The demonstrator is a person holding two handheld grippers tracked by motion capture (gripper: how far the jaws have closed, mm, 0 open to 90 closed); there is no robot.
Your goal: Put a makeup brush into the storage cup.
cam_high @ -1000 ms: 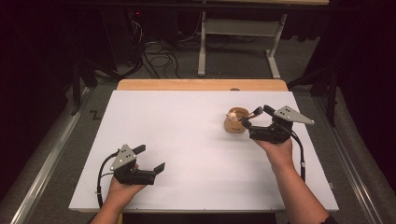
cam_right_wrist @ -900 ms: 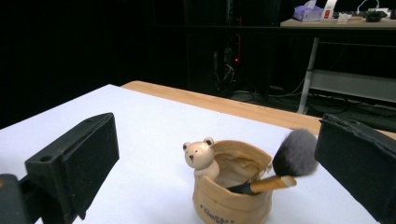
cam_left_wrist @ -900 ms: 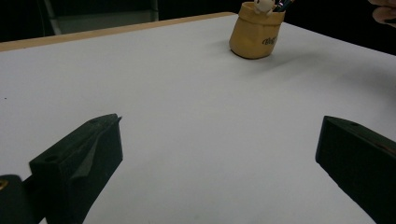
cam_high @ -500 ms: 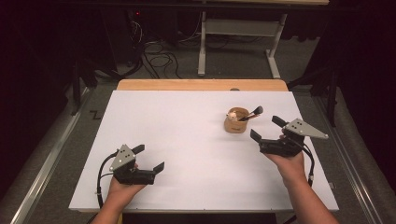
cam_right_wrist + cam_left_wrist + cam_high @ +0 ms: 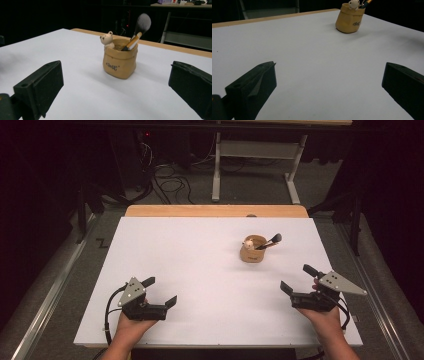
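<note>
Dark surroundings enclose the work area, with cables lying on the grey floor and a white table frame standing beyond the far edge. A white table, bordered at its far side by a strip of bare wood, is used as the work surface. A tan pot shaped like a small sack is placed upright on the right half of the table, towards the far side; it carries dark lettering on its front, and a small bear figure is seated on its rim. A brush with a dark, bushy head is stood in the pot and is tilted so that its head projects past the rim to the right in the high view. The right gripper is held in a hand at the near right corner of the table, nearer than the pot and well apart from it; its jaws are spread wide, nothing is held between them, and they are aimed at the pot. The left gripper is held in a hand at the near left part of the table, well apart from the pot; its jaws are likewise spread wide with nothing between them.
</note>
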